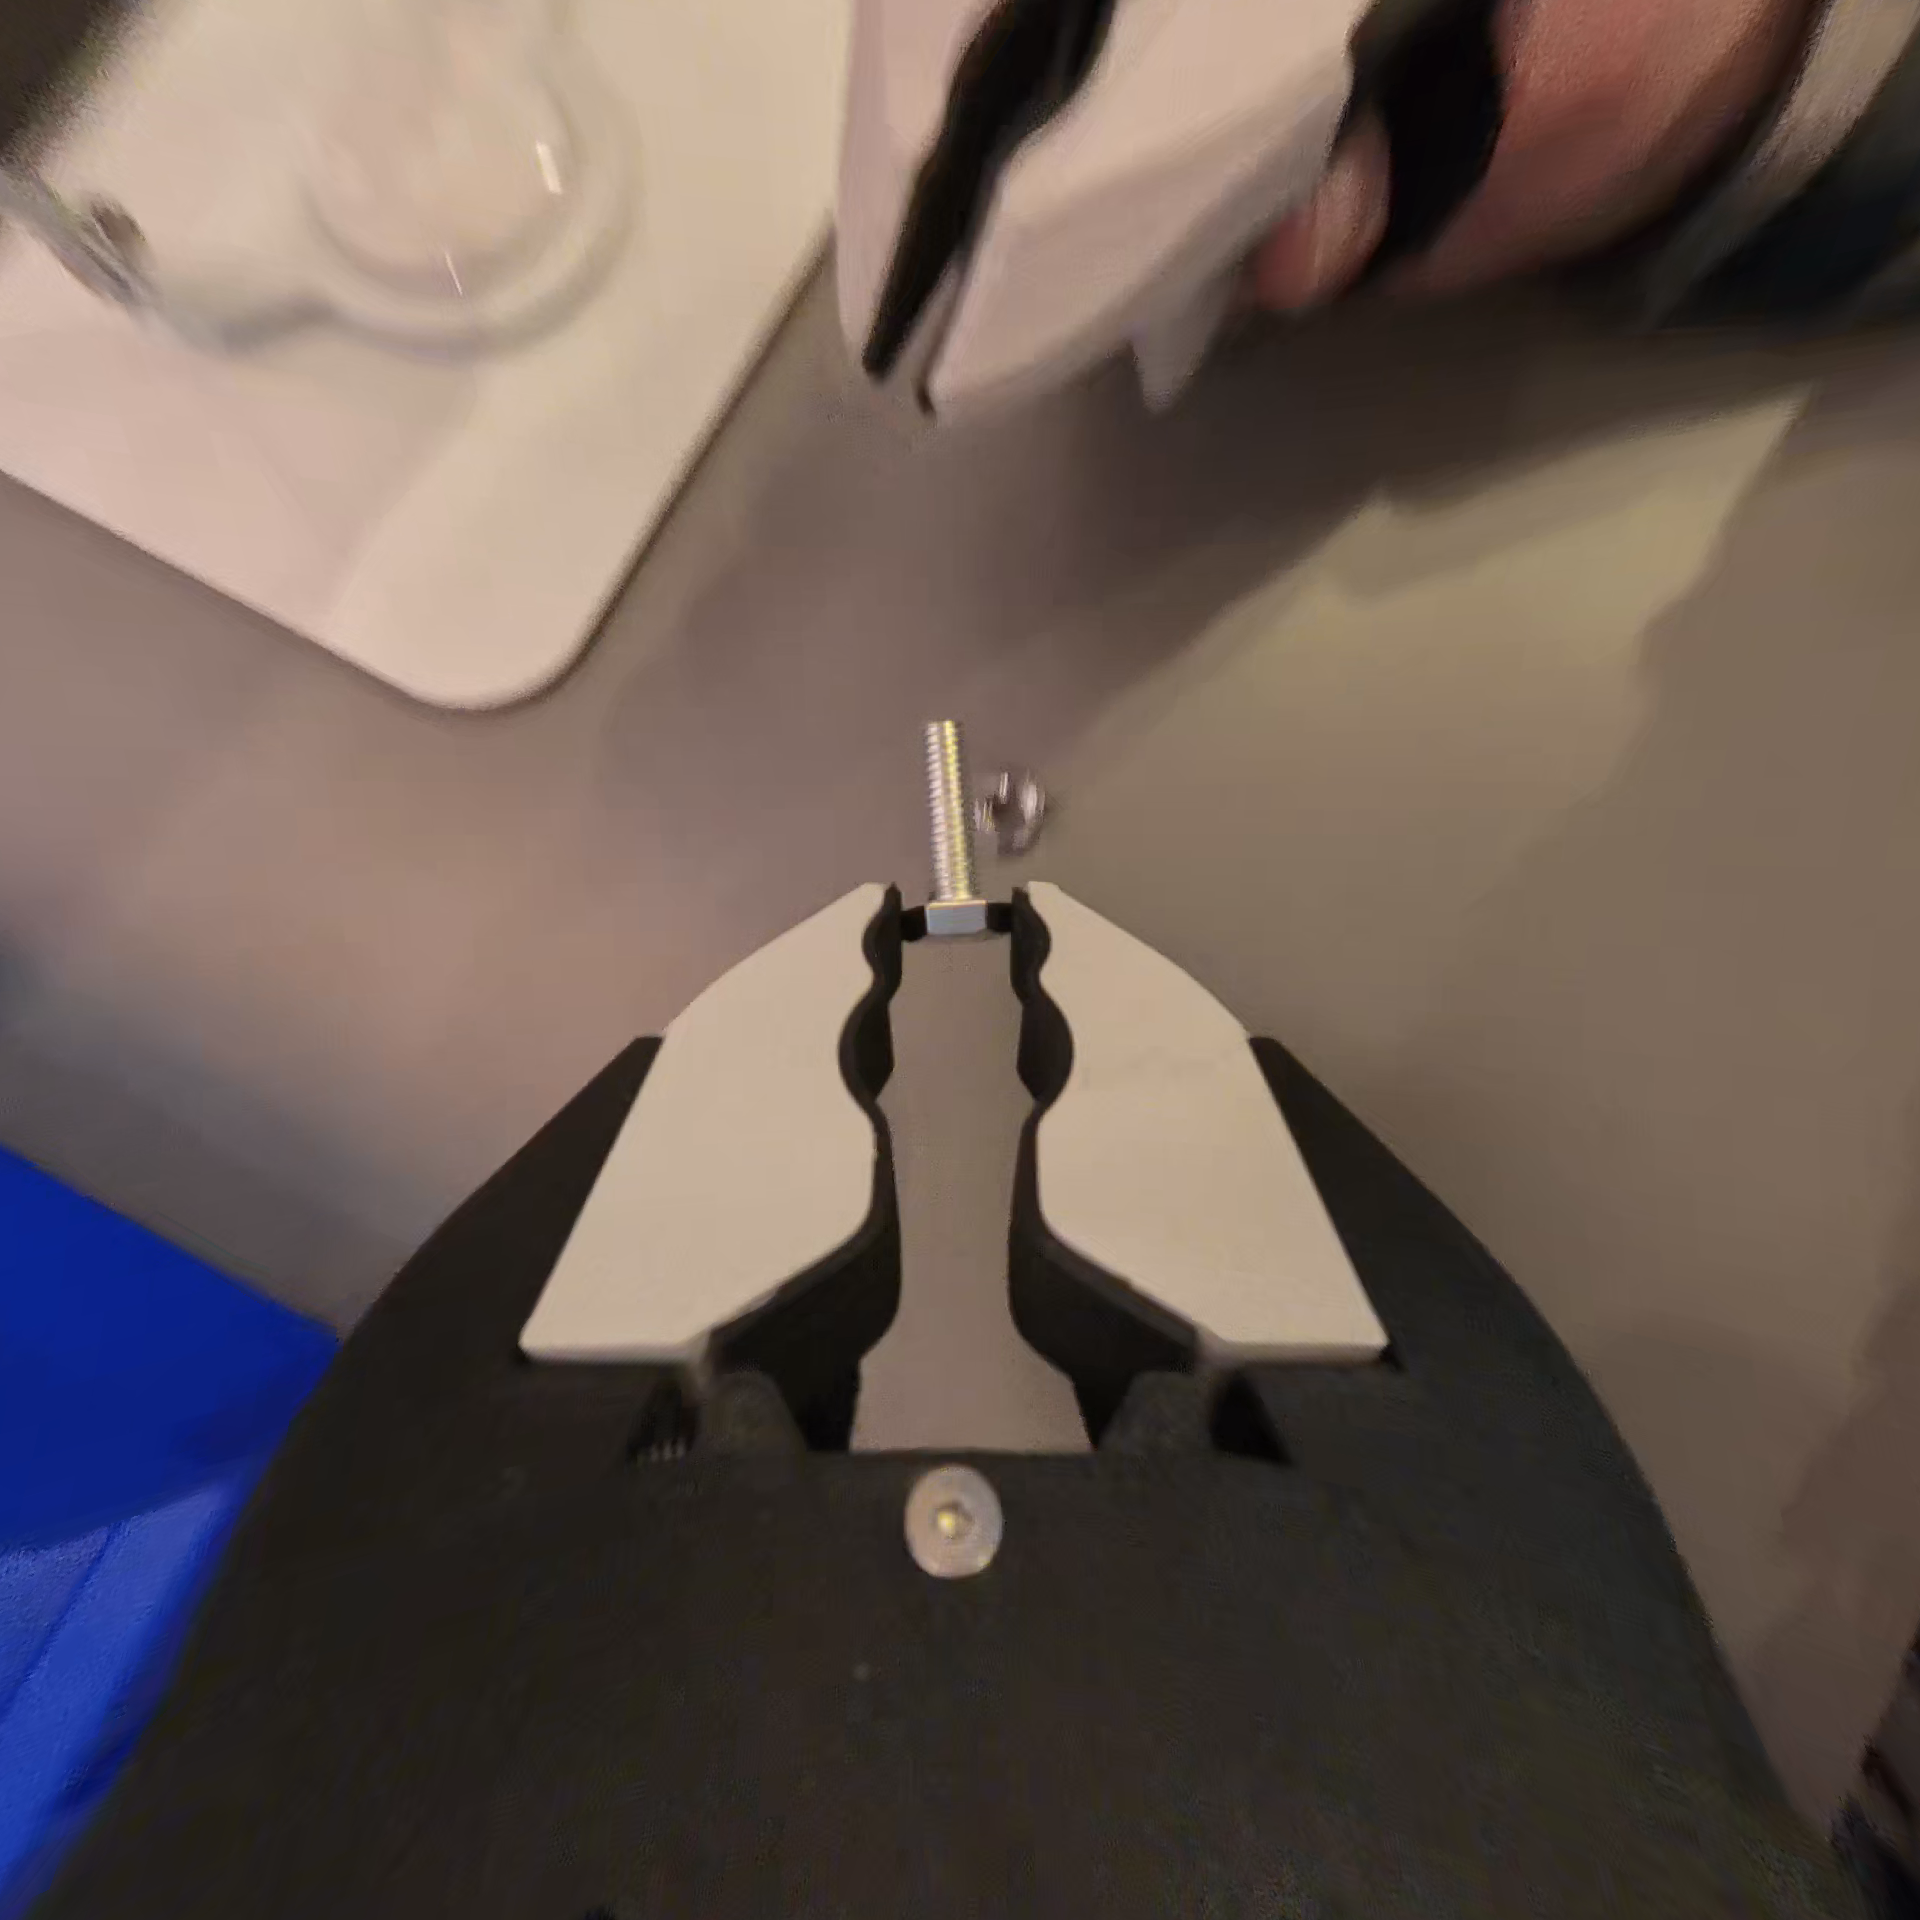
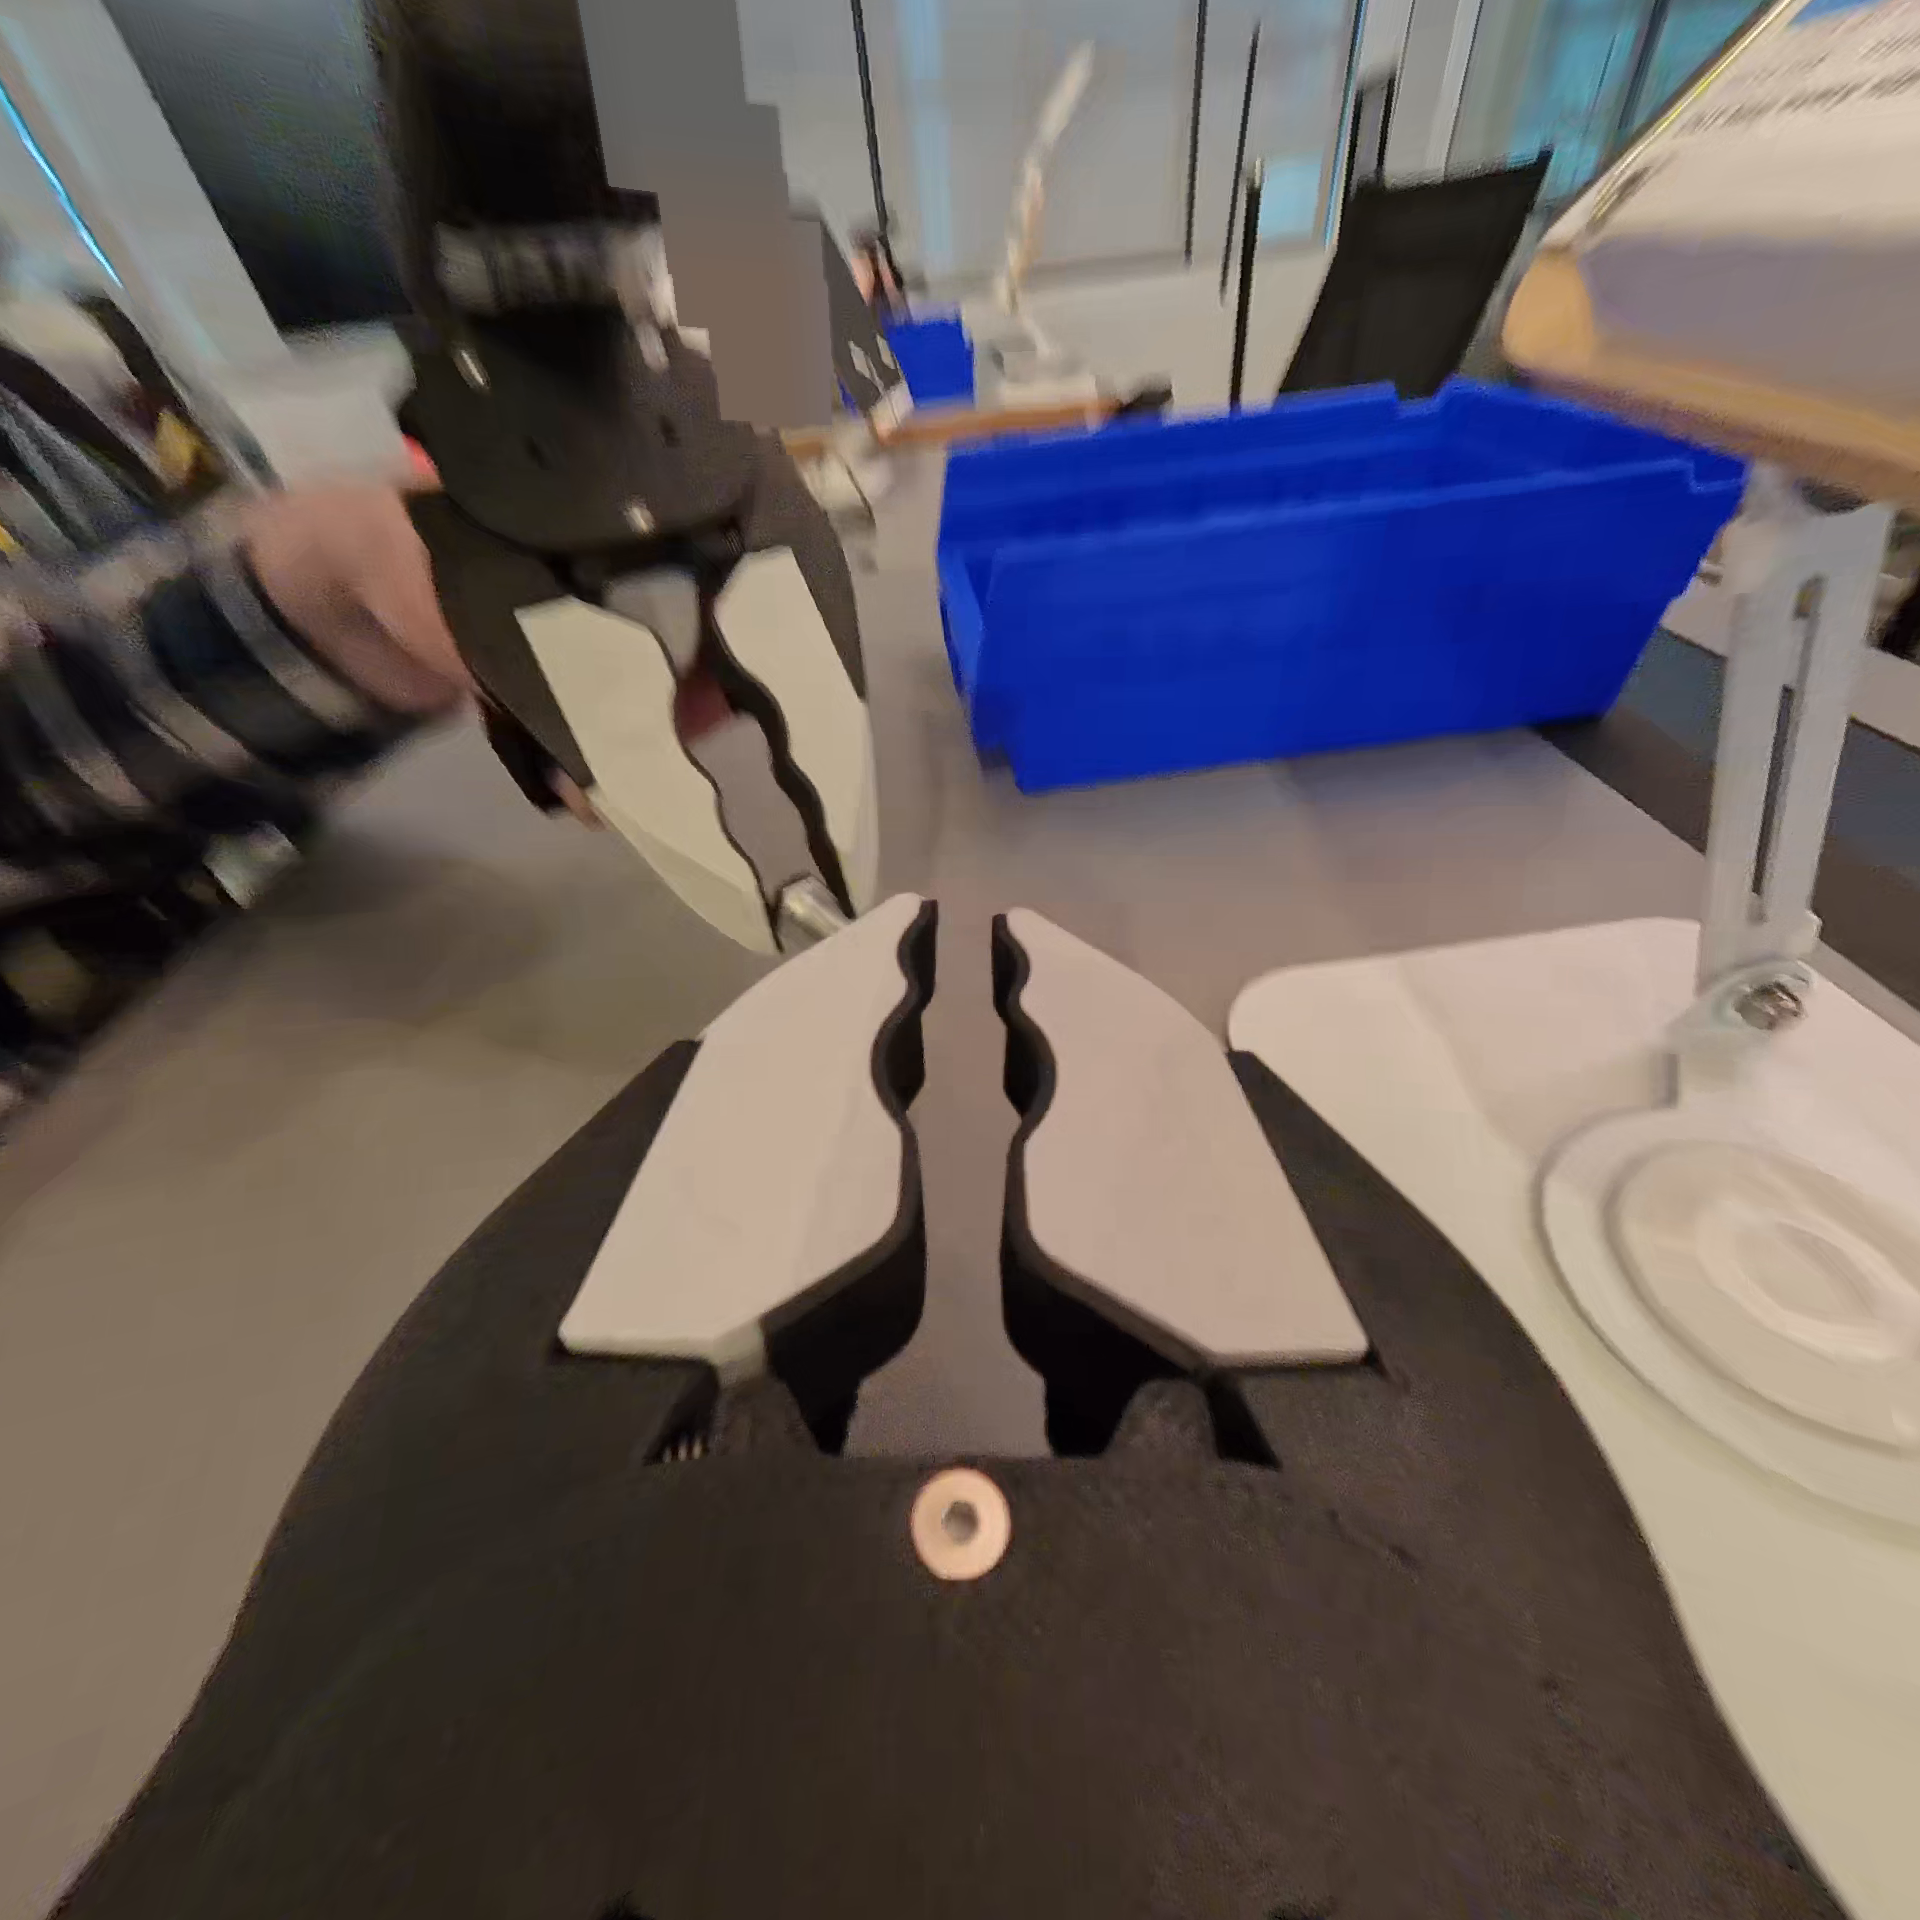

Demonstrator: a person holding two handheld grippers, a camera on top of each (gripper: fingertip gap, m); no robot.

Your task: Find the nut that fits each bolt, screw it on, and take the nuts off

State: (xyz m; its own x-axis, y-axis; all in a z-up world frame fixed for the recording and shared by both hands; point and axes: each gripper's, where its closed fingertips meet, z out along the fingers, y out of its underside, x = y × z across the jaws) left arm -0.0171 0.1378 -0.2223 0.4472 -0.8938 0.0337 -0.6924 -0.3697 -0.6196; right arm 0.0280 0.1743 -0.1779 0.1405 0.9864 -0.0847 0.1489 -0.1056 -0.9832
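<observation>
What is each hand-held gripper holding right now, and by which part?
Left hand-held gripper holds the bolt by its head, shank pointing forward. Right hand-held gripper holds nothing, jaws slightly apart.

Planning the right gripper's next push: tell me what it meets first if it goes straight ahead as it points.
Nothing lies between the right gripper fingertips; ahead is bare grey tabletop, then probably the blue plastic bin. The left gripper, holding a silver bolt, sits just left of that line. Depth is unclear.

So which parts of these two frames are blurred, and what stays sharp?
Left wrist view: bolt and own fingers sharp; nut, glass dish and right gripper smeared. Right wrist view: nearly everything streaked, including the left gripper and blue bin.
</observation>
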